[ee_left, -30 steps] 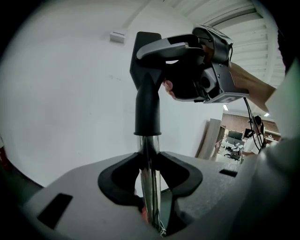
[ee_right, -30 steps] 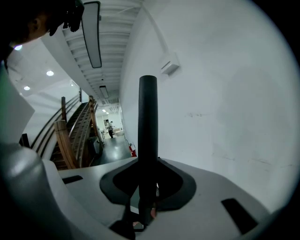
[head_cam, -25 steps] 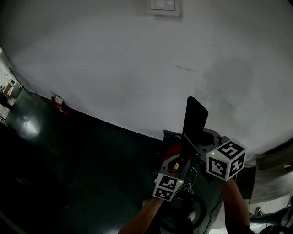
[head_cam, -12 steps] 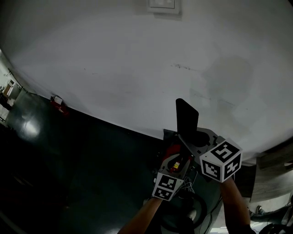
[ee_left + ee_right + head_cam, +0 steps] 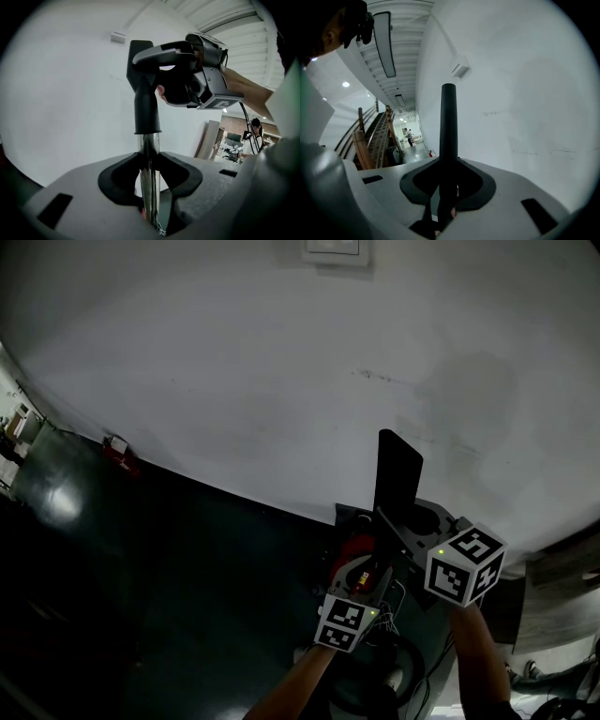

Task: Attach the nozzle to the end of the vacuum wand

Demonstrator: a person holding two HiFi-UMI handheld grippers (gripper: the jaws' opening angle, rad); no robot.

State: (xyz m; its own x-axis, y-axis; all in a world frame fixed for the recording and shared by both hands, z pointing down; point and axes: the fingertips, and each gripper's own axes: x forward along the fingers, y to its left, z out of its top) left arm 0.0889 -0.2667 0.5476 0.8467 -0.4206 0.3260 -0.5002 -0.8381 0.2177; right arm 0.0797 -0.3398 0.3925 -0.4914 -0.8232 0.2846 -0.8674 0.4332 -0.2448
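In the left gripper view the chrome vacuum wand (image 5: 149,173) stands upright between the jaws of my left gripper (image 5: 150,161), which is shut on it. The black nozzle (image 5: 145,93) sits with its collar over the wand's top end. My right gripper (image 5: 161,61) grips the nozzle from the right. Its own view shows the nozzle (image 5: 449,126) rising straight up from my right gripper (image 5: 449,176), shut on it. In the head view the nozzle (image 5: 398,474) sticks up against the wall, above the left gripper (image 5: 361,579) and the right gripper (image 5: 405,523).
A white wall (image 5: 234,381) with a switch plate (image 5: 333,251) fills the background above a dark floor (image 5: 141,596). The vacuum's red body (image 5: 356,549) and a black cable (image 5: 389,681) lie below the grippers. A small red object (image 5: 117,448) sits at the wall's foot, far left.
The right gripper and nozzle swung slightly left half a second ago and are back to the right now. The left gripper and wand have stayed put.
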